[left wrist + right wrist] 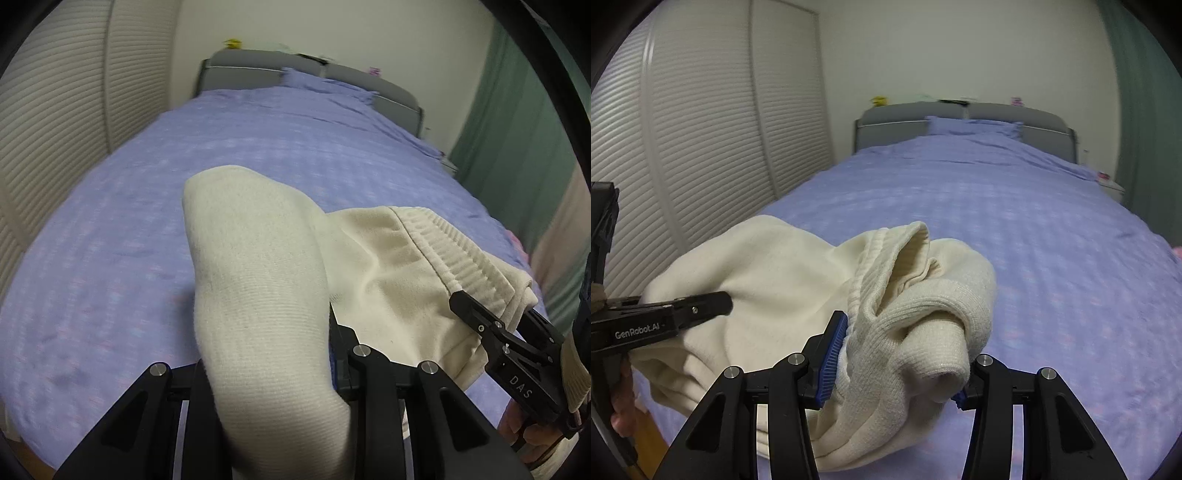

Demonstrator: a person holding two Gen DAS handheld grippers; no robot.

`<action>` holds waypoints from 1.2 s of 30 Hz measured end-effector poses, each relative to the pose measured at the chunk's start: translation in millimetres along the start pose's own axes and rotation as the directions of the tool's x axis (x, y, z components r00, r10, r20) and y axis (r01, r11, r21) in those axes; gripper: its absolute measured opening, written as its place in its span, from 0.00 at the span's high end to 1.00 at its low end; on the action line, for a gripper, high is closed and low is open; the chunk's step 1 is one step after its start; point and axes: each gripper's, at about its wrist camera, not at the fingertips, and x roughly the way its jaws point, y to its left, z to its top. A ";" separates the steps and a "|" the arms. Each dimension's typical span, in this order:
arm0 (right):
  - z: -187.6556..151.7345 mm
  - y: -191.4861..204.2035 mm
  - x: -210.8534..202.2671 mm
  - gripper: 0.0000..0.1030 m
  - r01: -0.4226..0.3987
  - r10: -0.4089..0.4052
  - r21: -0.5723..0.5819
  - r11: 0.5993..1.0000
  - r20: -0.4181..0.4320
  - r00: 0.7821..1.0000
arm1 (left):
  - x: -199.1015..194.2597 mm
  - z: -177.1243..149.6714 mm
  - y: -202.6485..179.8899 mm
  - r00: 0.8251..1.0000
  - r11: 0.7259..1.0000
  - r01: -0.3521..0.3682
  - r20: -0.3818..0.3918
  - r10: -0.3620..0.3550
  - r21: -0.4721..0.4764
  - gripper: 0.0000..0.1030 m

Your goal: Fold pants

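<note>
Cream knit pants [388,280] hang bunched between the two grippers, held up over the near end of a bed [147,221] covered in a lilac spread, with the lower folds draping toward its near edge.

In the left wrist view, the left gripper [273,376] is clamped on a thick fold of the fabric: the cloth rises out from between the fingers and hides the fingertips entirely, folding over into a rounded hump above them.

In the right wrist view, the right gripper [894,354] pinches a wad of the ribbed waistband and a rolled piece of cloth. The blue-padded left finger [831,362] presses against the ribbing, and the other pad is mostly buried under the roll. From the left wrist view, the right gripper shows at the right edge, its tips biting the waistband.

A grey headboard [960,114] stands at the far end of the bed.
</note>
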 end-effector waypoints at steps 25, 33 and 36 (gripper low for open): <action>-30.4 199.5 208.2 0.38 -0.185 0.202 0.087 0.979 -0.277 0.939 | 117.6 -19.8 334.7 0.945 0.901 -0.297 -0.233 0.231 -0.315 0.05; -36.5 147.5 197.1 0.27 -0.227 0.290 0.206 0.952 -0.361 0.886 | 78.2 -45.6 295.5 0.881 0.890 -0.442 -0.239 0.408 -0.109 0.02; -49.2 144.0 164.0 0.27 -0.135 0.147 0.060 0.989 -0.353 0.924 | 56.8 -58.1 279.3 0.843 0.854 -0.515 -0.224 0.489 -0.074 0.02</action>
